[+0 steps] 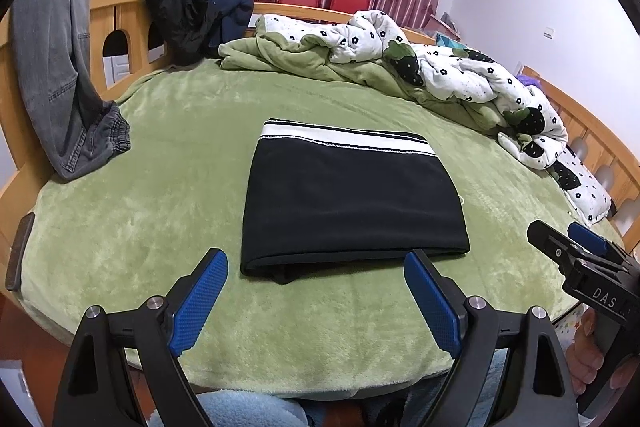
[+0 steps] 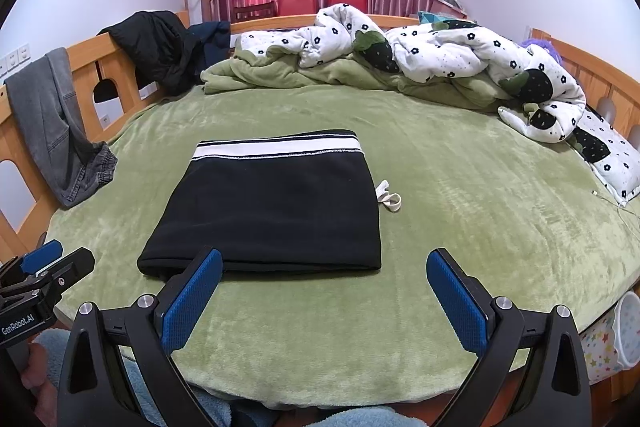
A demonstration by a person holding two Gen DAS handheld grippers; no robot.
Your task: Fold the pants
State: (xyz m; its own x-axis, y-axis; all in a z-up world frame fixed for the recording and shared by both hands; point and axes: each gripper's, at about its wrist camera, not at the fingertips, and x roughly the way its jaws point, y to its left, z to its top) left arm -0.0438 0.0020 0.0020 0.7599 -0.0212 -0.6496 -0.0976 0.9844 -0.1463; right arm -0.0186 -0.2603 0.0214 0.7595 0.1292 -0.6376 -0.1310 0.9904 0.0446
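I hold the left tool (image 1: 316, 291) and right tool (image 2: 324, 293) released, empty, hanging just short of the pants (image 1: 352, 203). They lie folded compactly mid-bed (image 1: 140, 219). Folding looks done; next I'd only tuck the drawstring (image 2: 390, 201) or withdraw.

A green plush-covered bed (image 1: 140, 211) carries folded black pants (image 1: 352, 203), a crumpled floral quilt (image 1: 460, 75) and grey jeans (image 1: 96, 143).

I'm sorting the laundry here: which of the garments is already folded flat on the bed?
The black pants with the white waistband, lying mid-bed. The grey jeans and black jacket hang over the bed rail.
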